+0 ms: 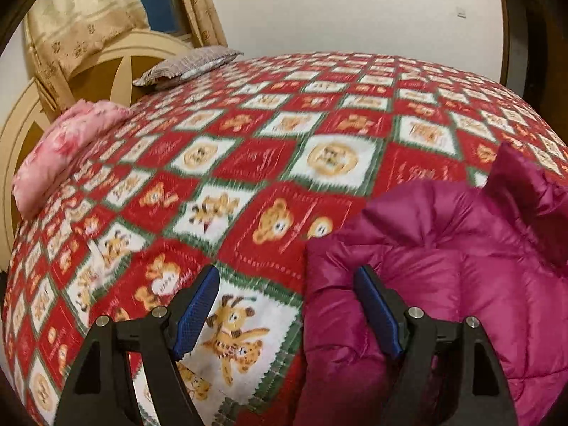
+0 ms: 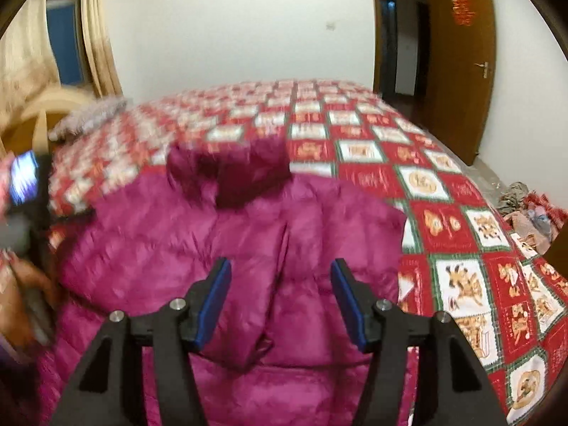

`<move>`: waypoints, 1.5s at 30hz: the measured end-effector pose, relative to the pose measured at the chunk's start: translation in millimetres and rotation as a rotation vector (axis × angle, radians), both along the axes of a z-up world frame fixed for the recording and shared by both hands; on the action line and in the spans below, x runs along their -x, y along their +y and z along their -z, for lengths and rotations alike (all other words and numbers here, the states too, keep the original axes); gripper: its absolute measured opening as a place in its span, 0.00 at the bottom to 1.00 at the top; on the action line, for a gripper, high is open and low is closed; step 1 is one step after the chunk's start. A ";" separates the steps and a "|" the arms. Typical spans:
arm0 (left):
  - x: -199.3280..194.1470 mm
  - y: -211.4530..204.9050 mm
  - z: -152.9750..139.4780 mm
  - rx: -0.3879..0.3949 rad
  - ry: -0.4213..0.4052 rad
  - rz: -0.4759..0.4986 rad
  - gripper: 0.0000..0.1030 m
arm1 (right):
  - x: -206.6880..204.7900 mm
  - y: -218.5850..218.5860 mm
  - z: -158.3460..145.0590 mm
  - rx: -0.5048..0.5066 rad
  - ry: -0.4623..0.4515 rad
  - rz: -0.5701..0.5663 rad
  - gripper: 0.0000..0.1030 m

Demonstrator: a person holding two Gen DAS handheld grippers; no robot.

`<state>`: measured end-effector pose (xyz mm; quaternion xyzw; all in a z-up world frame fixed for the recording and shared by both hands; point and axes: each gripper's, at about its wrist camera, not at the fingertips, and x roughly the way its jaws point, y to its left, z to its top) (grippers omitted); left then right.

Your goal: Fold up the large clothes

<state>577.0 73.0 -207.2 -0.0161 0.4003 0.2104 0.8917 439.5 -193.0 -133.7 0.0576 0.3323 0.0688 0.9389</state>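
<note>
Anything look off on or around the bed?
A heap of clothes lies on the floor beside the bed, off the spread. The jacket sits rumpled, its collar standing up. No damage or spills visible.

Jacket, lower centre: magenta, quilted, darker collar. Bedspread: red and white checks edged green, tan bear motifs. Pillow, left: pink floral. Curtains, upper left: cream, gold-patterned. Door, upper right: brown.
</note>
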 end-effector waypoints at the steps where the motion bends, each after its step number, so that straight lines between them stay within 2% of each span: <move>1: -0.5 1.9 1.2 0.005 0.006 -0.009 0.77 | -4.1 7.6 -1.8 0.002 0.005 -0.019 0.60; 3: -1.3 0.2 2.1 -0.015 0.010 -0.016 0.77 | -18.0 31.1 1.3 0.029 0.025 -0.068 0.56; 5: -2.6 -4.0 3.9 -0.042 0.011 -0.012 0.77 | -31.6 48.2 12.5 0.047 0.061 -0.109 0.42; 6: -3.4 -5.2 5.0 -0.049 0.013 -0.010 0.77 | -40.3 55.1 21.9 0.063 0.093 -0.113 0.40; 9: -5.7 -6.7 9.5 -0.052 0.021 -0.001 0.77 | -58.6 57.3 49.5 0.088 0.167 -0.090 0.33; 11: -6.9 -7.3 11.8 -0.051 0.022 0.006 0.77 | -62.3 50.5 61.5 0.048 0.188 -0.085 0.27; 16: -9.5 -8.4 16.5 -0.056 0.019 0.013 0.77 | -63.6 46.7 70.8 0.026 0.179 -0.094 0.25; 23: -9.2 3.2 19.7 0.022 0.012 0.005 0.81 | -65.5 46.4 68.1 0.028 0.196 -0.095 0.25; 25: 1.1 11.6 16.1 0.084 -0.030 0.001 0.81 | -65.8 47.1 64.7 0.021 0.213 -0.101 0.28; 26: 7.4 15.5 14.2 0.115 -0.059 -0.004 0.81 | -65.7 45.2 62.1 0.005 0.226 -0.104 0.32; 27: 17.2 21.5 10.2 0.152 -0.112 -0.018 0.81 | -64.0 40.8 56.9 -0.024 0.237 -0.103 0.35; 28: 30.9 27.8 2.7 0.169 -0.190 -0.050 0.81 | -62.6 36.4 51.6 -0.054 0.235 -0.097 0.45; 29: 39.2 28.5 -2.8 0.155 -0.236 -0.079 0.81 | -60.4 31.4 42.6 -0.081 0.214 -0.080 0.56; 30: 47.0 25.4 -8.7 0.122 -0.279 -0.097 0.81 | -58.5 26.2 31.5 -0.095 0.180 -0.055 0.62; 32: 51.5 12.2 -16.3 0.058 -0.320 -0.067 0.81 | -61.2 19.2 11.8 -0.110 0.124 -0.012 0.78; 34: 49.0 -4.3 -19.0 0.000 -0.323 -0.009 0.81 | -73.1 15.8 -3.2 -0.141 0.105 0.011 0.81; 37: 42.7 -12.8 -17.0 -0.002 -0.295 0.055 0.82 | -106.8 19.5 -12.5 -0.141 0.134 0.062 0.81; 40: 35.7 -8.2 -12.0 0.021 -0.264 0.052 0.82 | -141.3 25.4 -6.7 -0.143 0.192 0.102 0.81; 45: 30.4 -8.1 -4.1 0.033 -0.217 0.050 0.82 | -174.7 26.3 14.1 -0.119 0.281 0.148 0.80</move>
